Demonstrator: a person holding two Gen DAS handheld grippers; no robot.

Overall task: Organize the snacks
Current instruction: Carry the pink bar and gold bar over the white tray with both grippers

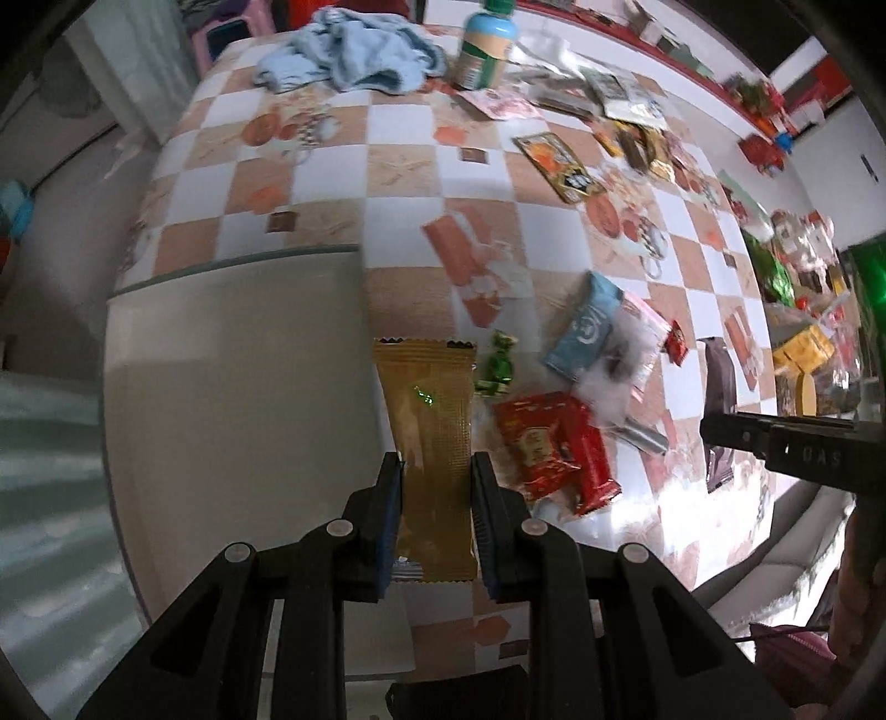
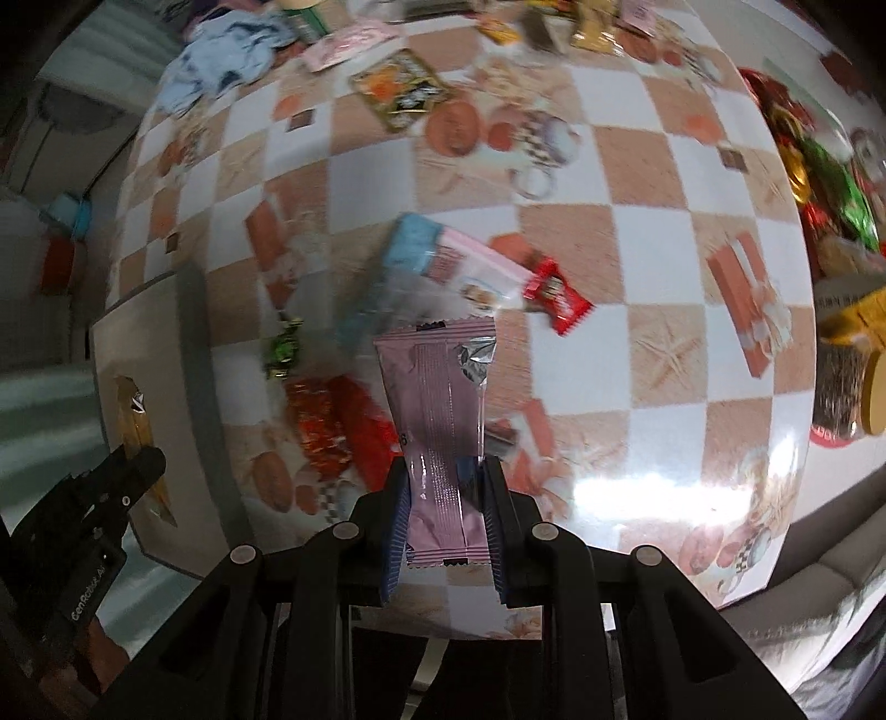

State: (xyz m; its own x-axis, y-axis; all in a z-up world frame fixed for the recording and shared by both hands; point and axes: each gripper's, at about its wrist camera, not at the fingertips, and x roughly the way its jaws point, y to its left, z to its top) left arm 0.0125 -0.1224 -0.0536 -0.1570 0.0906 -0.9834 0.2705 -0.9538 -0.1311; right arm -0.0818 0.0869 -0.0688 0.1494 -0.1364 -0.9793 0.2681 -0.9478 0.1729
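Well, left gripper [image 1: 435, 471] (marked "GenRobot.AI") clamps gold packet [image 1: 432, 410]; writing unreadable.

One gold packet [image 1: 434, 421], one pink packet [image 2: 443, 437] — one green candy [image 1: 496, 363], one bottle [image 1: 484, 47], one blue cloth [image 1: 354, 52].

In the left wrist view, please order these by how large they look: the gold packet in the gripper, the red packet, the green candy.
1. gold packet, though it sits nearest the camera in the left gripper, which enlarges it.
2. red packet
3. green candy, clearly the smallest.
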